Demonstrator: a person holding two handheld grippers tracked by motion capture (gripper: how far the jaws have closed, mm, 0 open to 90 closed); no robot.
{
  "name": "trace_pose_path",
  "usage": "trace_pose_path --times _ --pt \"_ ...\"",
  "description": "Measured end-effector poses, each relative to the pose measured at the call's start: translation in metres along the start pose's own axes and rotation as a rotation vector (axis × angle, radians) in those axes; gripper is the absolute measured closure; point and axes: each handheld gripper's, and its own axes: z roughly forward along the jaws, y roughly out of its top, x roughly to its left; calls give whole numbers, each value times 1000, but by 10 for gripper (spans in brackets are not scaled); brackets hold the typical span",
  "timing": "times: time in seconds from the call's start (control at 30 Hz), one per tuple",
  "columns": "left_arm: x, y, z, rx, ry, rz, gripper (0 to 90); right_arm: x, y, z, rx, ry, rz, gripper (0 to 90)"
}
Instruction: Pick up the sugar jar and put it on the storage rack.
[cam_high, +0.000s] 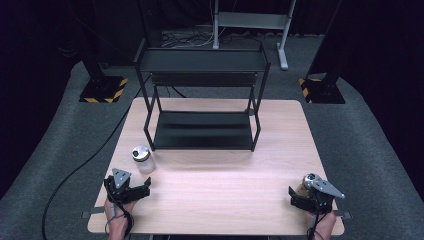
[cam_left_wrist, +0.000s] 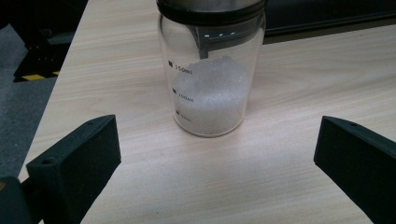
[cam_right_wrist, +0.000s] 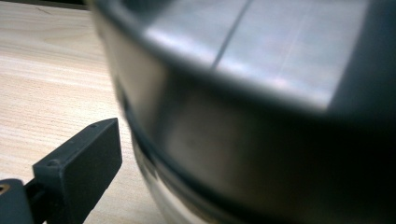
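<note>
A pale wood table (cam_high: 225, 180) stands on grey carpet (cam_high: 45, 165) in a dark room, with a black two-shelf rack (cam_high: 202, 127) at its far side. The left gripper (cam_high: 131, 189), jaws wide, faces a glass jar (cam_high: 142, 159) of white granules near the left. The right gripper (cam_high: 305, 196), near right, appears to hold a second lidded jar (cam_right_wrist: 261, 116); I cannot tell its jaw state.

This looks like a lab or test room set up for recording. A lone wooden tabletop (cam_high: 220, 175) stands on grey carpet (cam_high: 45, 165) against a dark background, with metal stands (cam_high: 102, 75) on hazard-striped bases, loose cables (cam_high: 85, 160) across the floor, and a bare black metal shelf (cam_high: 202, 125).
</note>
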Motion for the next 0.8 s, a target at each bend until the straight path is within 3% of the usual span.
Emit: trace_pose_path --times 0.8 --pt "14 20 38 33 -7 -42 0 0 1 1 5 3 -9 3"
